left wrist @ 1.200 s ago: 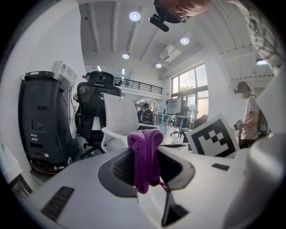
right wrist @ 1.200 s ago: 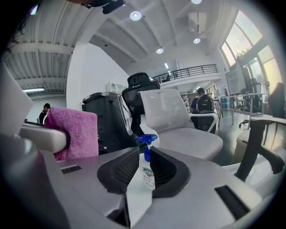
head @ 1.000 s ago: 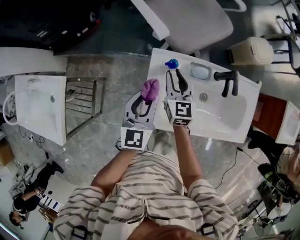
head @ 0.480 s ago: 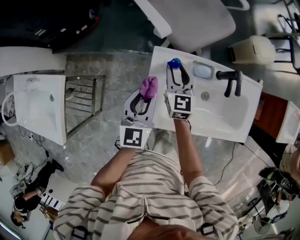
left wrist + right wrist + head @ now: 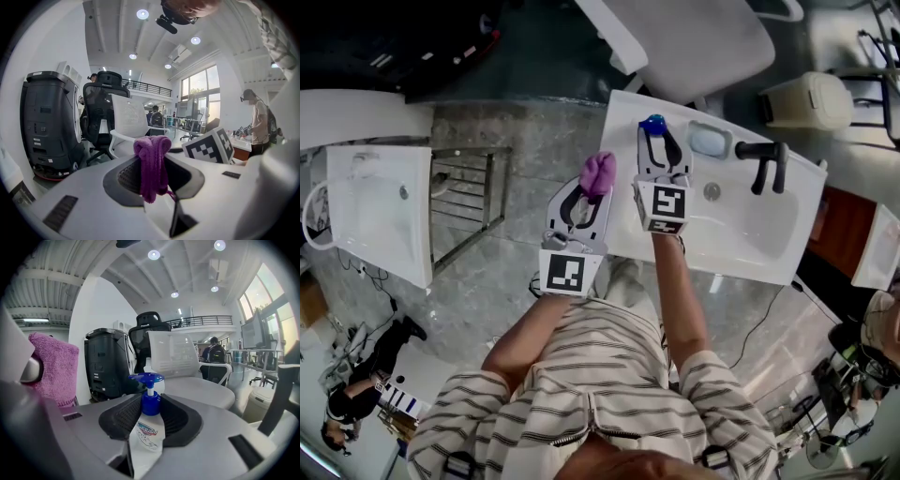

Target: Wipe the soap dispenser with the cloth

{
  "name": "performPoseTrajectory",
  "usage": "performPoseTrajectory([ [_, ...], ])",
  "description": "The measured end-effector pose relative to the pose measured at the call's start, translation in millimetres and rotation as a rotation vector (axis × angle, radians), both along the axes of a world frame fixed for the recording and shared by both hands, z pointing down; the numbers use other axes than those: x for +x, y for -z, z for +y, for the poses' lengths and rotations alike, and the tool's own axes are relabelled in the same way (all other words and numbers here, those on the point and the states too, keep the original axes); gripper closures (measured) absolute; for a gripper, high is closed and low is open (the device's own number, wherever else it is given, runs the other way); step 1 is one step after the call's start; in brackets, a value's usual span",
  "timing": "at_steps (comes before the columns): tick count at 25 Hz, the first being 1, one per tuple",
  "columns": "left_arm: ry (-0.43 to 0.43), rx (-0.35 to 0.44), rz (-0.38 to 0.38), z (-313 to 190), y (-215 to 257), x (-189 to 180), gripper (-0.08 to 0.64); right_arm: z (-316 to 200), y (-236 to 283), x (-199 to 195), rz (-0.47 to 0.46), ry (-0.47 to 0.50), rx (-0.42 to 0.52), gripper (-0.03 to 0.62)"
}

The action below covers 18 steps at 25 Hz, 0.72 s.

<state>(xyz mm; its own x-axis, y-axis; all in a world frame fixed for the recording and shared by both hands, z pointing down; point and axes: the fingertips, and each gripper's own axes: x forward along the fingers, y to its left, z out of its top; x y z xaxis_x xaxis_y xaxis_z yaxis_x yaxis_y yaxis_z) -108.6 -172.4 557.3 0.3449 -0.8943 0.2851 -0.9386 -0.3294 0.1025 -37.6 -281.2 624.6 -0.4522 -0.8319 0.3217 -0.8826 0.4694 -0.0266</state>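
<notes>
Nearest me, the left gripper (image 5: 593, 194) is clenched on the cloth (image 5: 152, 164), a purple bunch sticking up past its tips and clear of everything, just left of the sink (image 5: 741, 239).

The change is on the right. A second ago the right gripper (image 5: 659, 141) sat short of the dispenser (image 5: 149, 427). Now it has slid forward so the bottle stands between its jaws. The jaws widened to take it and have just been closing a little. The pads look pressed to the bottle below the blue pump, so I read it as grasped.

The dispenser is upright at the sink's far left corner, left of the tap (image 5: 759, 161). With the bottle steadied, I judge wiping can start; the cloth has not touched it yet.
</notes>
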Motion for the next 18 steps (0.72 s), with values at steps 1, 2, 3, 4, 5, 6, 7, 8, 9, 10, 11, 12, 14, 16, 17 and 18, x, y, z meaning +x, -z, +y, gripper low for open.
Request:
performPoseTrajectory([
  [1, 0.001, 0.000, 0.000, 0.0, 0.1, 0.0, 0.453, 0.0, 0.1, 0.3, 0.001, -0.002, -0.001, 0.460],
  [2, 0.001, 0.000, -0.001, 0.2, 0.1, 0.0, 0.453, 0.3, 0.3, 0.4, 0.001, -0.004, -0.003, 0.460],
  [3, 0.000, 0.001, -0.001, 0.6, 0.4, 0.2, 0.453, 1.1, 0.3, 0.5, 0.000, -0.006, -0.007, 0.462],
  [4, -0.003, 0.003, -0.002, 1.1, 0.8, 0.8, 0.453, 2.2, 0.2, 1.2, -0.003, -0.007, -0.014, 0.462],
  [5, -0.006, 0.004, -0.002, 1.8, 1.1, 1.7, 0.453, 3.7, 0.0, 2.5, -0.009, -0.009, -0.023, 0.462],
  [6, -0.009, 0.004, -0.002, 2.8, 1.4, 2.4, 0.453, 5.2, 0.2, 4.2, -0.019, -0.010, -0.034, 0.462],
  [7, -0.010, 0.004, -0.001, 3.7, 1.7, 2.7, 0.453, 6.8, 0.9, 5.5, -0.027, -0.008, -0.041, 0.462],
  [8, -0.009, 0.005, -0.001, 4.7, 2.3, 2.4, 0.453, 8.4, 2.4, 6.2, -0.029, -0.004, -0.045, 0.462],
  [9, -0.007, 0.008, -0.002, 5.6, 3.2, 2.1, 0.453, 10.1, 4.2, 6.8, -0.024, 0.001, -0.045, 0.462],
  [10, -0.004, 0.013, -0.005, 6.6, 4.2, 2.1, 0.453, 12.0, 6.0, 7.6, -0.016, 0.005, -0.044, 0.462],
  [11, -0.004, 0.017, -0.008, 8.0, 5.2, 2.8, 0.453, 13.9, 7.9, 8.9, -0.009, 0.008, -0.045, 0.462],
  [12, -0.004, 0.020, -0.010, 9.6, 5.9, 4.0, 0.453, 15.8, 9.9, 10.5, -0.007, 0.009, -0.048, 0.462],
  [14, -0.007, 0.025, -0.009, 13.7, 7.8, 6.2, 0.453, 20.0, 15.4, 13.3, -0.011, 0.011, -0.052, 0.462],
  [16, -0.010, 0.033, -0.011, 18.3, 11.4, 7.6, 0.453, 25.2, 24.5, 14.7, -0.018, 0.015, -0.048, 0.462],
  [17, -0.012, 0.037, -0.013, 20.8, 13.7, 8.3, 0.453, 28.3, 30.0, 15.4, -0.024, 0.017, -0.046, 0.462],
  [18, -0.014, 0.042, -0.015, 23.4, 16.2, 9.4, 0.452, 31.6, 35.7, 16.5, -0.033, 0.020, -0.046, 0.462],
])
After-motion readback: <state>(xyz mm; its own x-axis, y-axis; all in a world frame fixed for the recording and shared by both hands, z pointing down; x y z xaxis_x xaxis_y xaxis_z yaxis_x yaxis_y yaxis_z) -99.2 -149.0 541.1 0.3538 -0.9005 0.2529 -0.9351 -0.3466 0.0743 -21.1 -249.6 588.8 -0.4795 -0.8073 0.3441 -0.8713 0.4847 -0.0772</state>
